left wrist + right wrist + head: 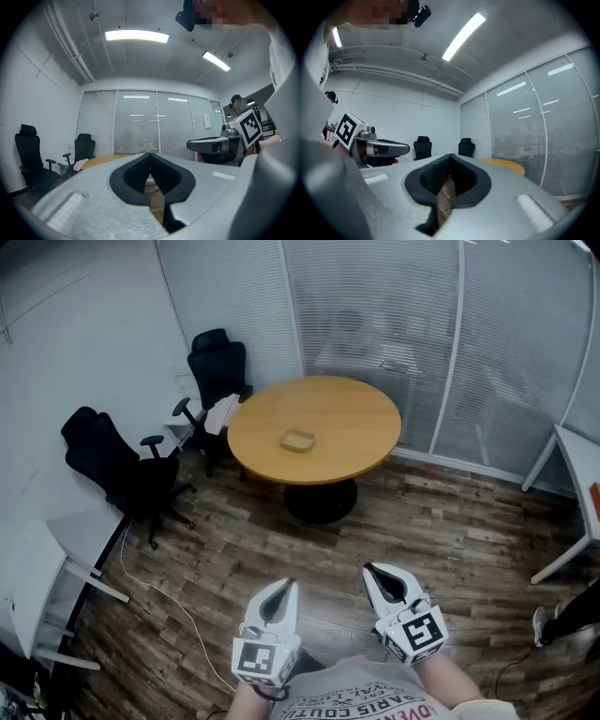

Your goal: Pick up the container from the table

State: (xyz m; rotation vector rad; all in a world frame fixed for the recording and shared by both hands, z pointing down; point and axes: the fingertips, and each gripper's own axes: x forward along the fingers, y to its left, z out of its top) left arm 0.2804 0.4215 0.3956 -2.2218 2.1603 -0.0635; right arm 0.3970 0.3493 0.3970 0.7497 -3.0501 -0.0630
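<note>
A small pale shallow container (298, 440) lies near the middle of a round wooden table (356, 418) far ahead in the head view. My left gripper (283, 589) and right gripper (372, 570) hang side by side over the wooden floor, well short of the table. Both are shut with nothing between their jaws. In the left gripper view, the left gripper (150, 155) points level and the table (101, 161) shows as an orange edge behind its jaws. The right gripper view has the right gripper (450, 157) level too, with the table (506, 165) to its right.
Two black office chairs (117, 465) (217, 371) stand left of the table, one with a light cloth (223, 412) on it. A white desk (56, 554) runs along the left and another (577, 474) at the right. Glass walls with blinds (422, 324) close the back. A cable (178, 606) lies on the floor.
</note>
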